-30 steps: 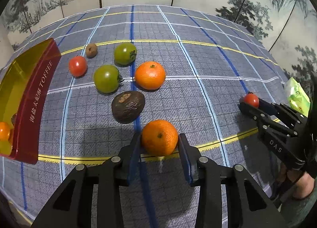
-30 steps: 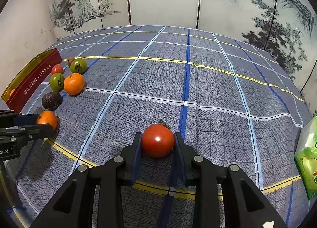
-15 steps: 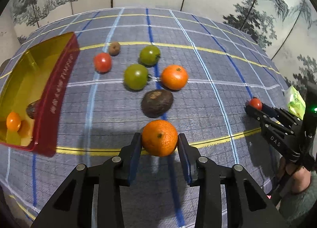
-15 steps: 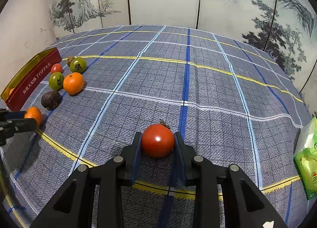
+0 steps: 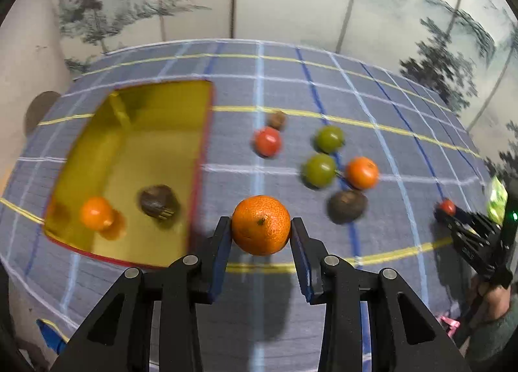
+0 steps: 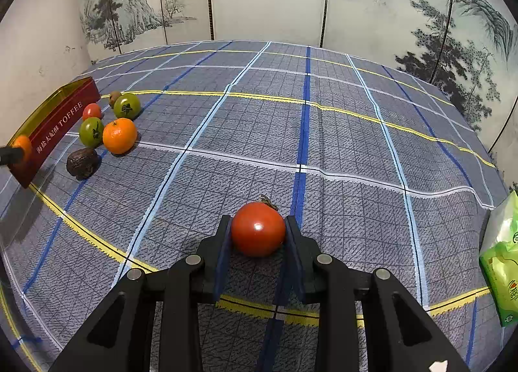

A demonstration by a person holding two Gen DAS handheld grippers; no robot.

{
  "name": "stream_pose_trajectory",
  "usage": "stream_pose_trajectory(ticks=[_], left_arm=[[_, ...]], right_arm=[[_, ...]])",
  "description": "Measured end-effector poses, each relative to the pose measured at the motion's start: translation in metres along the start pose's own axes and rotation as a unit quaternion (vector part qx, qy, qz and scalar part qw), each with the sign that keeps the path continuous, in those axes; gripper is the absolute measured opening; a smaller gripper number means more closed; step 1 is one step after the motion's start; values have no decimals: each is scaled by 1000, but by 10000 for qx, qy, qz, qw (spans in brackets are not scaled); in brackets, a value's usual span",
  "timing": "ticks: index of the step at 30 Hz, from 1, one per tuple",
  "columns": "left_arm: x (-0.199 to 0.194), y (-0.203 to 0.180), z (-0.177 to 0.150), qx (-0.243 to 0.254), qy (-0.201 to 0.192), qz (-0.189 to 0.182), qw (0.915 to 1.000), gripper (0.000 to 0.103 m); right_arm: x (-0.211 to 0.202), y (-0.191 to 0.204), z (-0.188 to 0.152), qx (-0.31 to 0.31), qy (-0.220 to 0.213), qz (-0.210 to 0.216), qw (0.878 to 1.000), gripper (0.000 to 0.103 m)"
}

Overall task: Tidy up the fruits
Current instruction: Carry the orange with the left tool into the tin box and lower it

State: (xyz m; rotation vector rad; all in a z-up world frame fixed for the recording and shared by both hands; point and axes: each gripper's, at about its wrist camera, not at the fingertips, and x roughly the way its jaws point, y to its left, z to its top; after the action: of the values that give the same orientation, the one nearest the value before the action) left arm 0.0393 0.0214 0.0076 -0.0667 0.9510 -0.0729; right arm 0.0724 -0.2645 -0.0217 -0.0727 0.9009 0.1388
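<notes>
Left wrist view: the left gripper (image 5: 261,226) is clamped on a round orange mandarin with a pebbled skin (image 5: 261,225), both blue-lined pads pressed to its sides, and holds it above the grey-blue checked tablecloth with yellow and blue stripes (image 5: 291,81). Just left of the mandarin lies the open rectangular tin with a gold interior and red walls (image 5: 145,132). Inside it sit a small orange fruit (image 5: 96,213) and a dark brown wrinkled fruit (image 5: 158,202), near each other. On the cloth to the right is a cluster: a small brown fruit (image 5: 277,119), a red tomato (image 5: 267,141), two green tomatoes (image 5: 329,139) (image 5: 319,170), a second orange mandarin (image 5: 362,172) and a dark wrinkled avocado-like fruit (image 5: 347,206). This view is motion-blurred. At the right edge the right gripper (image 5: 448,210) appears, carrying a small red fruit at its tips.

Right wrist view: the right gripper (image 6: 258,230) is closed tight on a glossy round red tomato with a dried stem (image 6: 258,229), which is low over the cloth; contact with it cannot be confirmed. The red tin, lettered "TOFFEE" (image 6: 58,126), stands at far left, well apart from this tomato, with the fruit cluster beside it. A green plastic packet (image 6: 501,265) lies at the right edge.
</notes>
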Motion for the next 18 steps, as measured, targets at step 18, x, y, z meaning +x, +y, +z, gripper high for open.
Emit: stream_pose_trajectory(ticks=[18], left_arm=[[7, 98, 3, -449, 41, 738, 9963, 38]], right_arm=[[3, -2, 4, 50, 67, -107, 9999, 29]])
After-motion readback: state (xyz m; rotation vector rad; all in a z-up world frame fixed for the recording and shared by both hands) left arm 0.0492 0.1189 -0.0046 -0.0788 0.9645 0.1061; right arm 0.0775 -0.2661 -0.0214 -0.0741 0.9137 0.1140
